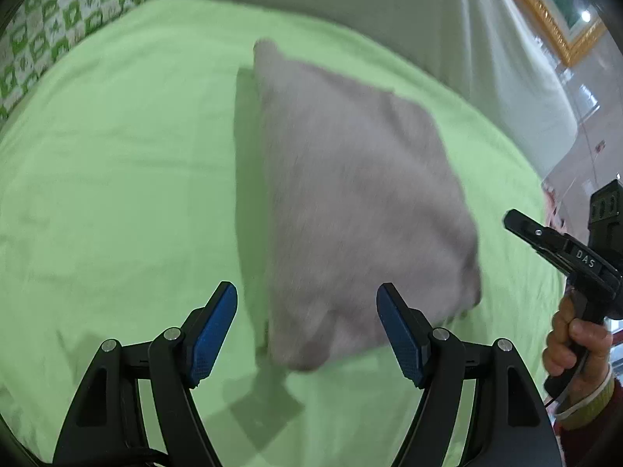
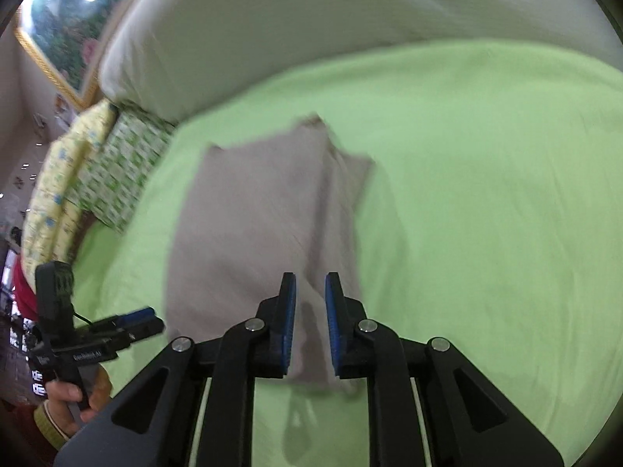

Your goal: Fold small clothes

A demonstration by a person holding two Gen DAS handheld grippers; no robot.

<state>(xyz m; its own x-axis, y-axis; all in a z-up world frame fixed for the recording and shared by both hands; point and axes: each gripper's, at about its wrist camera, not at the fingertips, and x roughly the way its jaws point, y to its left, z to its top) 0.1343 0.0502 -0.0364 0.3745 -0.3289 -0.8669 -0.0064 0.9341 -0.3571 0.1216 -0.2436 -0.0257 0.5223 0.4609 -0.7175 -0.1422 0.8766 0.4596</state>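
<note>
Left gripper (image 1: 307,299): fingers spread wide, empty, above near edge of cloth (image 1: 350,194). Right gripper (image 2: 310,292): fingers narrowly parted over cloth's near end, grasp cannot be told. Grey folded cloth lies mid-bed on green sheet (image 1: 117,175). White pillow (image 2: 272,31) beyond.

Left wrist view: white letters "DAS" printed on the black body of the right gripper (image 1: 510,220), near its hinge, at frame right.

Right wrist view: small white lettering along the black side of the left gripper (image 2: 150,319), at frame lower left; too blurred to read. More white marks on its lower edge, also illegible.

No other readable text.
</note>
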